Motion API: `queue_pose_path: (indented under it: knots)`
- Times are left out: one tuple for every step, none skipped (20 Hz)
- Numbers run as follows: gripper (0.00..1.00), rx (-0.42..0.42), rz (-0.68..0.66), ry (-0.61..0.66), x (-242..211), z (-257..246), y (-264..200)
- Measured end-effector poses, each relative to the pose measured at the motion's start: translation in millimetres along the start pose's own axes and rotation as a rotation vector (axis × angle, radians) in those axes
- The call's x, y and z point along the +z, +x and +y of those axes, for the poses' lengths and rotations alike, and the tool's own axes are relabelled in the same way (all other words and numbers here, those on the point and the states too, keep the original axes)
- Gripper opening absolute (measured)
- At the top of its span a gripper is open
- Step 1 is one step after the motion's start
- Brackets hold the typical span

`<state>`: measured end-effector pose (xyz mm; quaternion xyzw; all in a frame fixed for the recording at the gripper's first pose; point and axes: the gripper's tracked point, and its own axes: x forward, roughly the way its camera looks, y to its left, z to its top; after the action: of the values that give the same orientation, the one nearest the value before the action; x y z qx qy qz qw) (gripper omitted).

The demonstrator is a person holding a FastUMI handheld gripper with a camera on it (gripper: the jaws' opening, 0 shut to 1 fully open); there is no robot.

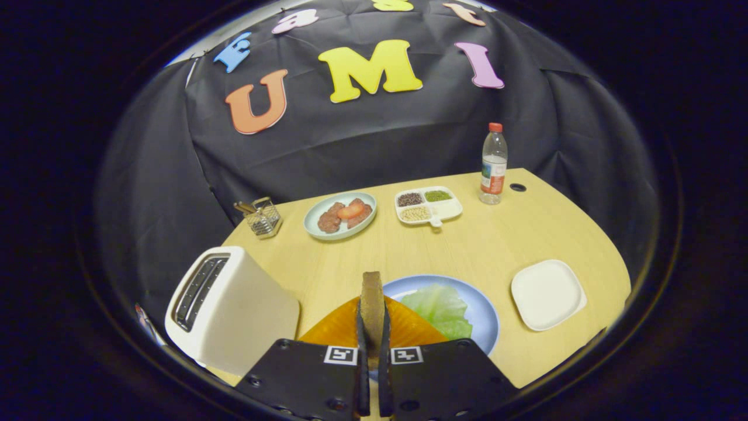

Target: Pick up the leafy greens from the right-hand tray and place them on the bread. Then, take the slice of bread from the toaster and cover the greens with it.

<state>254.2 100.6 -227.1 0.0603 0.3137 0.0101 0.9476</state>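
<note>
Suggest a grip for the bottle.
Take the bottle across its round body at the label, coming in level from the near side: it stands upright, apart from the dishes. The gripper is shut on a bread slice for now.

A pale wooden bench [467, 245] with a rounded far edge carried everything. Just ahead of the jaws sat a blue plate [485, 318], and left of the jaws stood a white toaster [234, 310]. To the right of the jaws, near the bench edge, lay a square white tray [547, 294]. Well beyond the jaws lay a pale green plate [315, 228], a divided dish [447, 209] of grains just beside it, and a clear bottle [494, 165] standing farther right next to a small dark hole [518, 187] in the bench. A wire holder [263, 219] stood at the far left corner.
</note>
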Motion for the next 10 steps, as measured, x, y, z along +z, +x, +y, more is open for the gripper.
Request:
queue_pose_path:
  knots:
    - [0.06,0.003,0.009,0.000,-3,-4,3]
    - [0.06,0.003,0.018,0.000,-7,-10,6]
    - [0.06,0.003,0.024,0.003,-8,-15,8]
    - [0.06,0.004,0.027,0.008,-10,-21,10]
    - [0.06,0.009,0.028,0.014,-11,-26,12]
    - [0.06,0.016,0.027,0.024,-13,-30,14]
    - [0.09,0.026,0.030,0.033,-13,-33,14]
    - [0.09,0.034,0.031,0.042,-14,-37,15]
    - [0.09,0.043,0.030,0.053,-14,-40,16]
    - [0.09,0.052,0.033,0.064,-15,-44,15]
